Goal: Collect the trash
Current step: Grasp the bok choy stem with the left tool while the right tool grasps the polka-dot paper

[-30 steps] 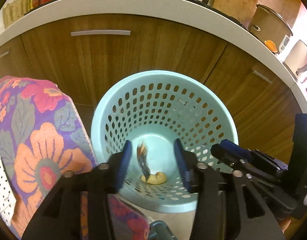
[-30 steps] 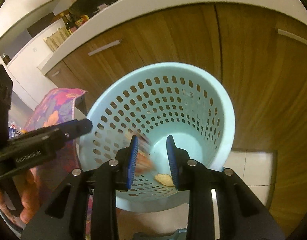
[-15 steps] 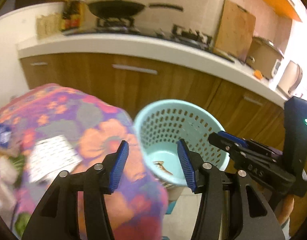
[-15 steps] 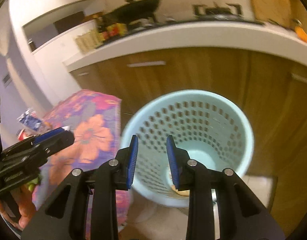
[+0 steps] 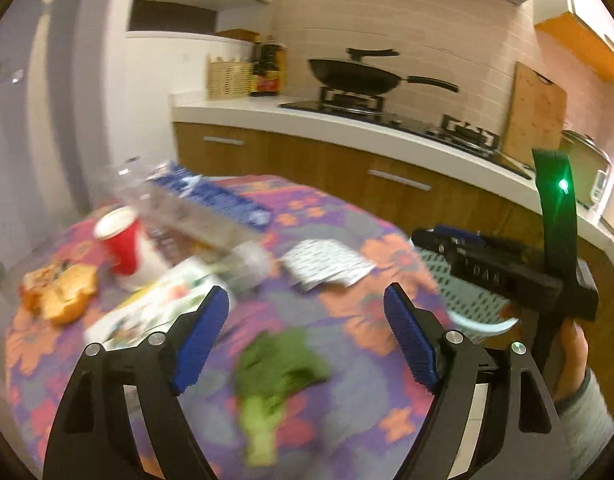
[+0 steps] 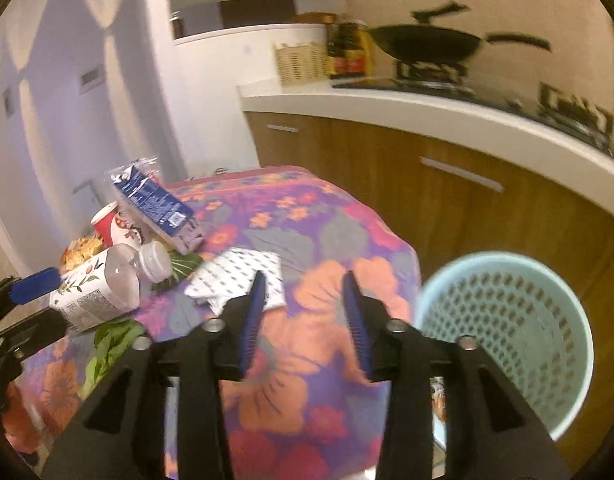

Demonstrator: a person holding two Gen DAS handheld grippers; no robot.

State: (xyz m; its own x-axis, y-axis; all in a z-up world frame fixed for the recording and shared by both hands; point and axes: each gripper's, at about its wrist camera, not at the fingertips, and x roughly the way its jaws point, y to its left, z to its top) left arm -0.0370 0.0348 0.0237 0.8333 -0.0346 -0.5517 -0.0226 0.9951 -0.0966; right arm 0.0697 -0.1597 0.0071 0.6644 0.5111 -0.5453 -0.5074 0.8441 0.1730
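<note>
Both opening, nothing between: left gripper (image 5: 307,336) over the flowery table (image 5: 347,216), right gripper (image 6: 303,316) too. Trash: green leaf (image 5: 275,372), bottle (image 6: 107,284), red cup (image 5: 121,240). Blue basket (image 6: 507,336) beside the table.

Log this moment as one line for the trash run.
left gripper: jaws opening, nothing between | right gripper: jaws opening, nothing between | table: green vegetable scrap, spotted paper, bottle | basket: beside table
</note>
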